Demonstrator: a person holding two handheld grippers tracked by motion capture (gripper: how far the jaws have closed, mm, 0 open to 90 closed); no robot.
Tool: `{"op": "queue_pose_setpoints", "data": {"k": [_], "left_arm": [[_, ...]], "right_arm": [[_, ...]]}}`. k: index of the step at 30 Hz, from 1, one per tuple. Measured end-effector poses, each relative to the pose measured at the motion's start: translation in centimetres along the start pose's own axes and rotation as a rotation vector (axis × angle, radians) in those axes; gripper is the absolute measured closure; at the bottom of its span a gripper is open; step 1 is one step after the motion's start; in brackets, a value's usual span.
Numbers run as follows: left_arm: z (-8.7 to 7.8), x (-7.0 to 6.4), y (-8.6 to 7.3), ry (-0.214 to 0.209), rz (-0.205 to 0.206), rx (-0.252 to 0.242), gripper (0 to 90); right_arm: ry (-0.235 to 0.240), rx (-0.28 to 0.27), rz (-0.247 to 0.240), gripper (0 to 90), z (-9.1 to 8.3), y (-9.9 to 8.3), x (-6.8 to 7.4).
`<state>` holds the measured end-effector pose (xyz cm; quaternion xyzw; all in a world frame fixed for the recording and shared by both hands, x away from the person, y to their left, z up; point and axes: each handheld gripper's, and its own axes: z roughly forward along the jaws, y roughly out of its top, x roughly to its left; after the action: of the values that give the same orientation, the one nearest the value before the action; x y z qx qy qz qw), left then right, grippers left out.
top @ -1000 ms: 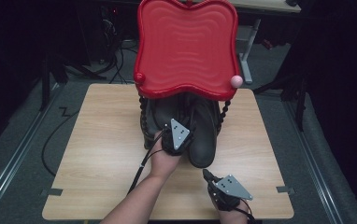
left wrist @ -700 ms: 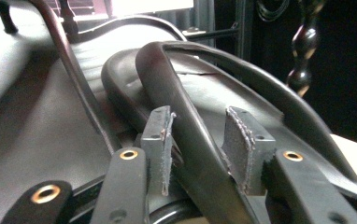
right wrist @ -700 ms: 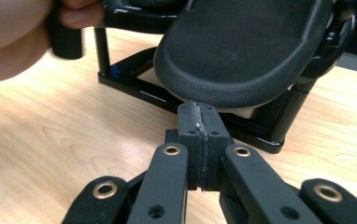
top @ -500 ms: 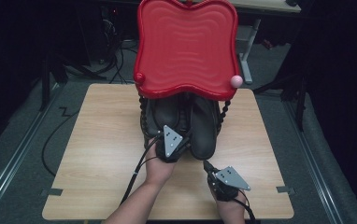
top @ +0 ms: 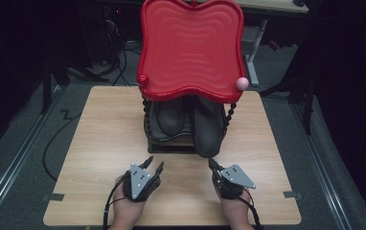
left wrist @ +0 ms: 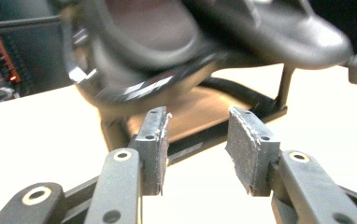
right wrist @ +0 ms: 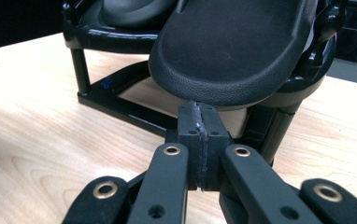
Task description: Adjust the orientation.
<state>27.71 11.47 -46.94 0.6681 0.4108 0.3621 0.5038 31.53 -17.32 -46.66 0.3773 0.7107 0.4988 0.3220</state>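
A black two-level rack stands mid-table under a wavy red tray. Two dark shoes lie on its lower shelf: the left shoe and the right shoe, whose end overhangs the front rail. My left gripper rests on the table in front of the rack, open and empty; the left gripper view shows the left gripper facing the blurred shoes. My right gripper sits beside it, shut with nothing between its pads; in the right gripper view the right gripper lies just below the overhanging shoe.
The wooden table has bare surface left and right of the rack. A pink ball and a red ball cap the tray's front corners. Twisted black posts hold the tray. Dark floor and cables surround the table.
My left gripper has drawn back from the shoes toward the near edge and to the left. The right gripper has edged forward toward the rack. The shoes have stayed put.
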Motion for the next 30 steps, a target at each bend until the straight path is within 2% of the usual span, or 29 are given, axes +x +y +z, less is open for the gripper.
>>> {"op": "queue_pose_setpoints", "data": {"k": [2,3,5,7,11,14,20,30], "left_arm": [[-0.5,0.7,-0.3,-0.011,-0.056,-0.005,57.7],[-0.5,0.8,-0.4,-0.015,-0.059,-0.001,57.5],[-0.6,0.9,-0.4,-0.014,-0.045,0.001,57.1],[-0.6,0.9,-0.4,-0.02,-0.052,-0.006,57.1],[-0.6,0.3,-0.7,-0.04,-0.028,0.004,56.9],[-0.6,0.0,-0.8,-0.046,-0.003,0.007,56.9],[-0.2,-0.1,-1.1,-0.053,0.006,0.022,56.7],[-0.1,-0.1,-1.3,-0.051,0.004,0.024,56.2]], "right_arm": [[0.006,-0.004,0.007,89.9,0.4,0.3,-0.2],[0.005,-0.003,0.004,89.9,0.7,0.4,-0.2],[-0.002,-0.009,0.001,89.9,1.2,0.7,-0.3],[-0.003,-0.012,0.005,89.9,1.9,1.1,-0.5],[-0.015,-0.037,0.006,89.9,3.1,1.7,-1.0],[-0.017,-0.045,0.013,89.8,3.0,1.8,-1.2],[-0.027,-0.051,0.024,89.8,2.1,1.5,-1.6],[-0.051,-0.066,0.054,89.8,3.9,2.5,-2.0]]}}
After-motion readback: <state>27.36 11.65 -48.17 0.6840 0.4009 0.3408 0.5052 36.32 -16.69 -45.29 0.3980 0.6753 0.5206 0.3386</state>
